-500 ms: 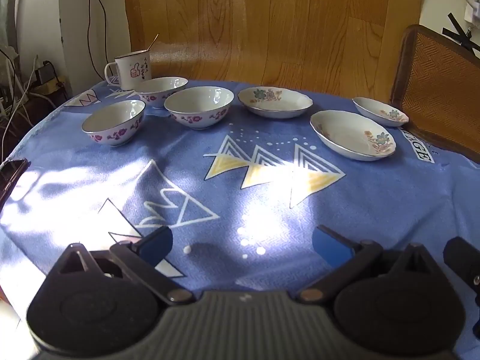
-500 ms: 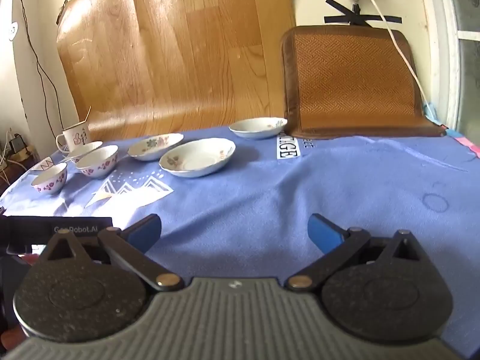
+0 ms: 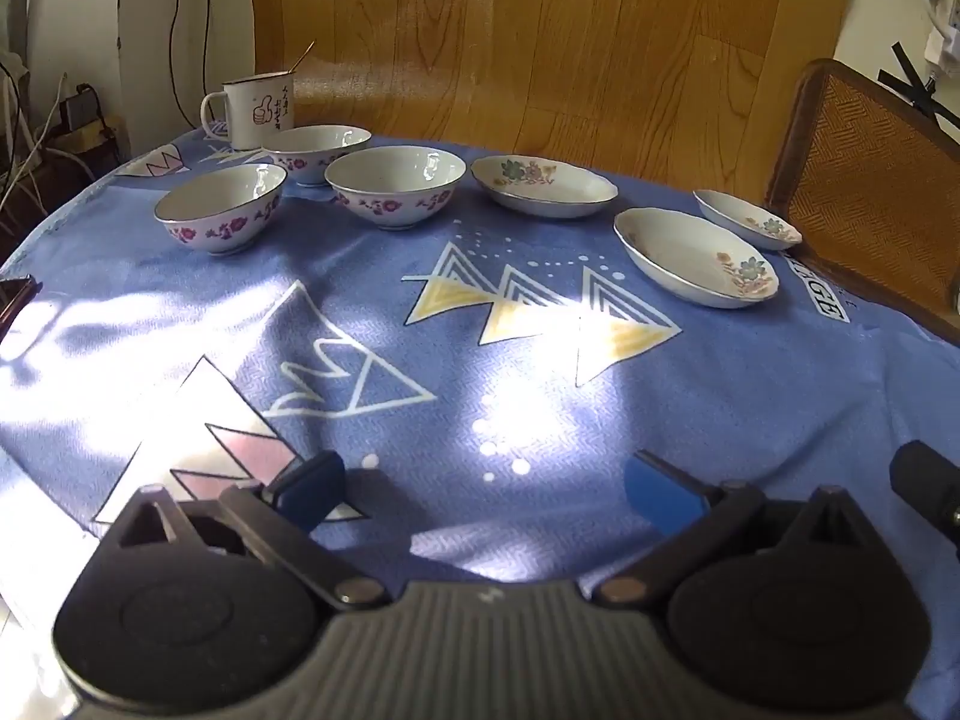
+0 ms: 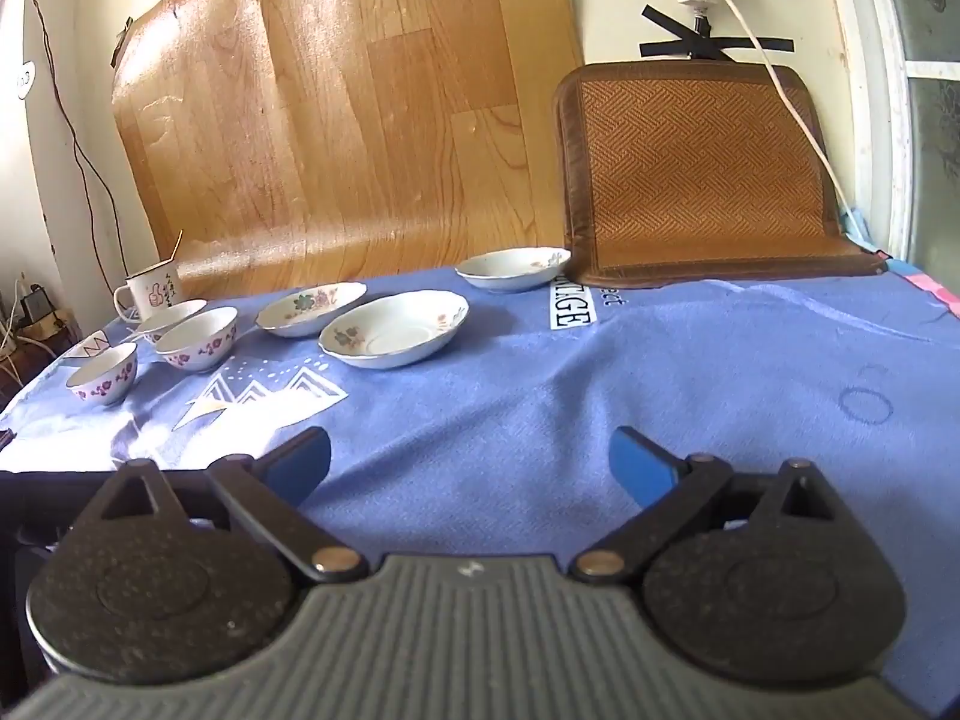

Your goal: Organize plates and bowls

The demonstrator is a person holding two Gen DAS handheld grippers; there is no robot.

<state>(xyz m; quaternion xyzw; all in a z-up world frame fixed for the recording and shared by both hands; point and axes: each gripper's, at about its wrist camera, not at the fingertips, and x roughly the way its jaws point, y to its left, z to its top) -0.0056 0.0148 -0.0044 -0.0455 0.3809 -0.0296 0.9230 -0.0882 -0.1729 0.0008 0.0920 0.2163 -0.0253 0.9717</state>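
Three white bowls with purple flowers stand at the far left of the blue cloth: a near one (image 3: 221,207), a middle one (image 3: 396,186) and a back one (image 3: 317,150). Three flowered plates lie to their right: one (image 3: 543,186), a larger one (image 3: 696,255) and a small one (image 3: 747,219). The same bowls (image 4: 198,339) and plates (image 4: 393,328) show in the right wrist view. My left gripper (image 3: 483,495) is open and empty, low over the near cloth. My right gripper (image 4: 471,465) is open and empty, well short of the plates.
A white enamel mug (image 3: 255,108) with a spoon stands behind the bowls. A woven brown chair back (image 4: 696,168) rises at the far right edge. A wood-grain sheet (image 4: 336,120) leans on the wall behind. The blue tablecloth (image 4: 660,360) covers the table.
Both grippers have moved slightly forward and up, so the dishes sit a little closer in view. Nothing was taken hold of or moved.
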